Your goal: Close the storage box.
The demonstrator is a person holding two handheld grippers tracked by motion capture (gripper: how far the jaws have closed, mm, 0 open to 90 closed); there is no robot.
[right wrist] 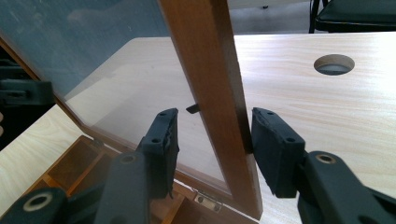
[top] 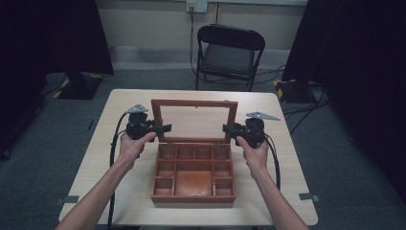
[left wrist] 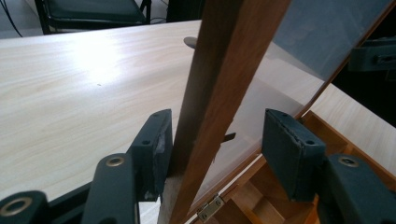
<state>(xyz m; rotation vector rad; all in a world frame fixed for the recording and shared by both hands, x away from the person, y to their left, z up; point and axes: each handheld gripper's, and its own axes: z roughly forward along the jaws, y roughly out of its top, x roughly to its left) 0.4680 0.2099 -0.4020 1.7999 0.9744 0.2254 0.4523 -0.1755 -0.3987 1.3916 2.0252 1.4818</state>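
Your left gripper (left wrist: 212,140) straddles the glass lid's (top: 194,120) left stile, jaws spread, one pad seemingly touching. Your right gripper (right wrist: 212,140) brackets the right stile, jaws apart too. Together they steady the lid upright over the compartmented wooden box (top: 194,197), mid-table (top: 282,158).

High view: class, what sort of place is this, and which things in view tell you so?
Probably a recording studio or lab room: black curtains on both sides, floor cables, a folding chair, and one pale table holding only a wooden compartment box.

Both arms extended; left tool (top: 165,128) and right tool (top: 226,128) open.
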